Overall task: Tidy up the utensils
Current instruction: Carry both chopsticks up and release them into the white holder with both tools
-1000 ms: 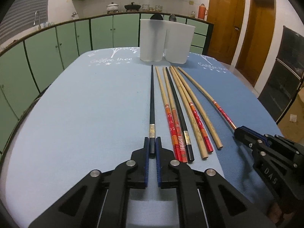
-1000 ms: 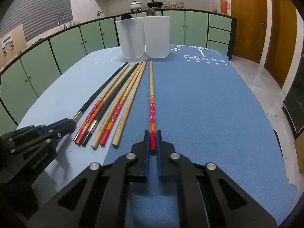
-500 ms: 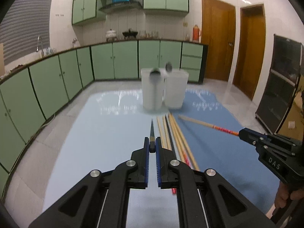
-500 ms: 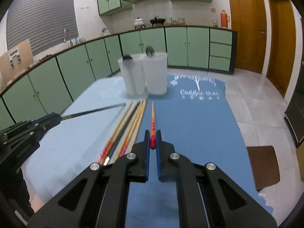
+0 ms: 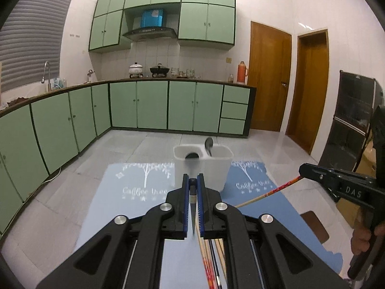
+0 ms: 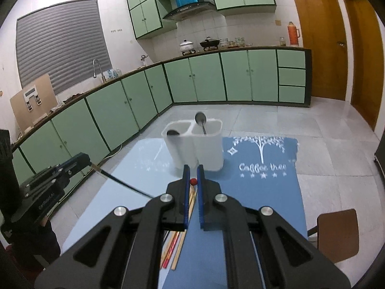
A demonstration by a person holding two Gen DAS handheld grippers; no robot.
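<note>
The left gripper (image 5: 192, 187) pinched a black chopstick (image 6: 122, 184); the right gripper (image 6: 193, 180) pinched a red-banded chopstick (image 5: 269, 193) above the desk (image 6: 264, 192).

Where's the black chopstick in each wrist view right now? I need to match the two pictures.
Left wrist: the black chopstick sits at lower centre, seen end-on, pinched in the left claw.
Right wrist: it is at left of centre, slanting down and right from the left claw over the blue mat.
Shared landmark: the white two-compartment holder, with a spoon standing in it.
</note>
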